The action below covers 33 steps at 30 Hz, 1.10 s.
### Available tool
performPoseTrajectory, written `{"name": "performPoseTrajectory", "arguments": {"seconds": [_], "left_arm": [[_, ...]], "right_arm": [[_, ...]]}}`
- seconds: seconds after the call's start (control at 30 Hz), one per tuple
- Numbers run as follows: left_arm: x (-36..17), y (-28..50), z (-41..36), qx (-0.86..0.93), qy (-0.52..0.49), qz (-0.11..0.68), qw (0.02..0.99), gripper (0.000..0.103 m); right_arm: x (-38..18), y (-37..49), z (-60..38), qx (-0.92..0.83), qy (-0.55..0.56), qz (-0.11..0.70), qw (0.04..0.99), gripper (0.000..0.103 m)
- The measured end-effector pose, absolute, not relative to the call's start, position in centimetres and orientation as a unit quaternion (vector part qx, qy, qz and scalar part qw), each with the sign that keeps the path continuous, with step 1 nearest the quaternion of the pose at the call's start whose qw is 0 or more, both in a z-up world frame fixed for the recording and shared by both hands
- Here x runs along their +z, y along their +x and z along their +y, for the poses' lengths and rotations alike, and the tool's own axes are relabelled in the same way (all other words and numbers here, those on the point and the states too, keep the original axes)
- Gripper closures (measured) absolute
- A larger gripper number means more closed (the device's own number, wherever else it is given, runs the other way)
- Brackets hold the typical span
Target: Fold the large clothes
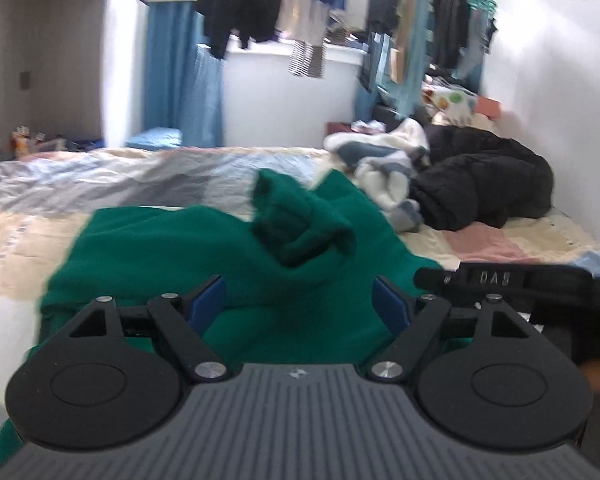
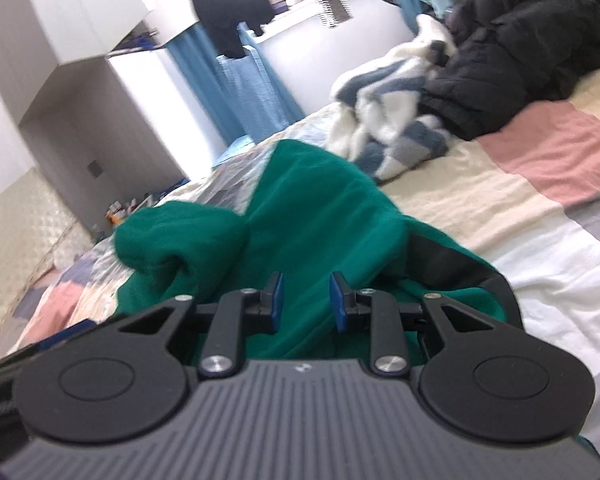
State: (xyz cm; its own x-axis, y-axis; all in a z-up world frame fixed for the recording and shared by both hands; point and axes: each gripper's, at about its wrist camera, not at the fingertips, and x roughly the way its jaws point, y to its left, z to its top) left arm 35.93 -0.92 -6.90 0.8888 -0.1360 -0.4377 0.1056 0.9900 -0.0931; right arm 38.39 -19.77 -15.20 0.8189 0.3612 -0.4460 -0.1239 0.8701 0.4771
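Patchwork cotton in pink, cream, grey and pale blue covers the bed, and everything else is best placed against it. Spread over its near part lies the green garment, a thick fleecy piece, partly flattened with one bunched lump, likely a sleeve or hood, heaped on top of it; I would judge the fold only just begun, since the cloth is rumpled and no clean edge shows. Farther up the bed, toward the wall, a black padded jacket sits in a heap, touching a white and blue fleece blanket beside it; they look parked there out of the way. Beyond the bed's far side, blue curtains hang below a window.

Low over the bed's near edge, the left gripper has its blue fingers spread wide, with green cloth lying below and between them but no pad pressing on it. The right gripper hovers over the same garment with its fingers drawn closer yet apart; cloth runs under the gap, and I cannot tell whether any fold is pinched.

Both views are blurred, the garment's near hem is hidden under the gripper bodies, and its true shape is hard to read.
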Motion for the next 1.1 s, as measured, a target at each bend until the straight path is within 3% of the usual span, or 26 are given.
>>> {"name": "performPoseTrajectory", "arguments": {"seconds": [0.13,0.23,0.3,0.53,0.83,1.1], "left_arm": [[-7.3,33.0,1.5,-0.035,-0.042,0.217,0.975,0.019],[-8.2,31.9,3.8,-0.016,-0.066,0.222,0.973,0.019],[-8.6,31.7,5.3,-0.005,-0.078,0.229,0.970,0.019],[-9.3,32.3,9.8,0.017,-0.136,0.240,0.961,0.019],[-10.8,32.3,10.7,0.010,-0.109,0.250,0.962,0.018],[-12.8,33.4,11.2,-0.001,-0.128,0.274,0.953,0.018]], "right_arm": [[-14.2,37.5,-18.5,0.167,0.196,0.243,0.935,0.074],[-14.1,37.0,-17.0,0.208,0.179,0.229,0.934,0.068],[-14.1,37.0,-15.7,0.216,0.154,0.220,0.939,0.051],[-13.7,38.5,-11.6,0.186,0.051,0.186,0.963,0.053],[-13.9,40.0,-9.4,0.161,0.003,0.165,0.973,0.053],[-15.9,42.2,-9.5,0.137,0.021,0.202,0.969,0.053]]}}
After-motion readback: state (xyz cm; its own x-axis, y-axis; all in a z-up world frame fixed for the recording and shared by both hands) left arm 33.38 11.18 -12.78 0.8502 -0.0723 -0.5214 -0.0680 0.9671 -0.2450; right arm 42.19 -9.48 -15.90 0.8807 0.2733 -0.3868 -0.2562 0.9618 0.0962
